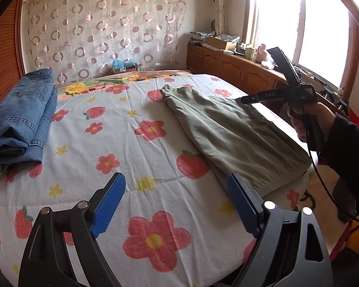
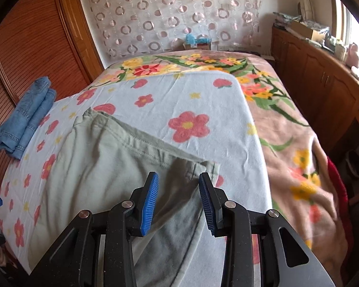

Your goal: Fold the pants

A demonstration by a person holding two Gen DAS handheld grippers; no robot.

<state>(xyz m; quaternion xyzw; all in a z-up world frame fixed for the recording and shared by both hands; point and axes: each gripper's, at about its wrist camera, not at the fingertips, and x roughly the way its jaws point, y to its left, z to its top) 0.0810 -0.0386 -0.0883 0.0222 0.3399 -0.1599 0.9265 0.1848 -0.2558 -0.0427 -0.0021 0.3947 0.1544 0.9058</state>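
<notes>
The right tool (image 2: 178, 199) hangs released over the green pants (image 2: 103, 157); the left tool (image 1: 176, 205) gapes empty. Each should pinch a hem corner beneath it squarely.

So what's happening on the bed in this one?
A person with a gripper in each hand is folding a pair of green pants laid flat on the flowered sheet. The right gripper hangs just above the pants with its jaws apart, pinching nothing. The left gripper is wide open over bare sheet, holding nothing. A folded pair of jeans sits at the bed's far left edge, apart from the green pair.
</notes>
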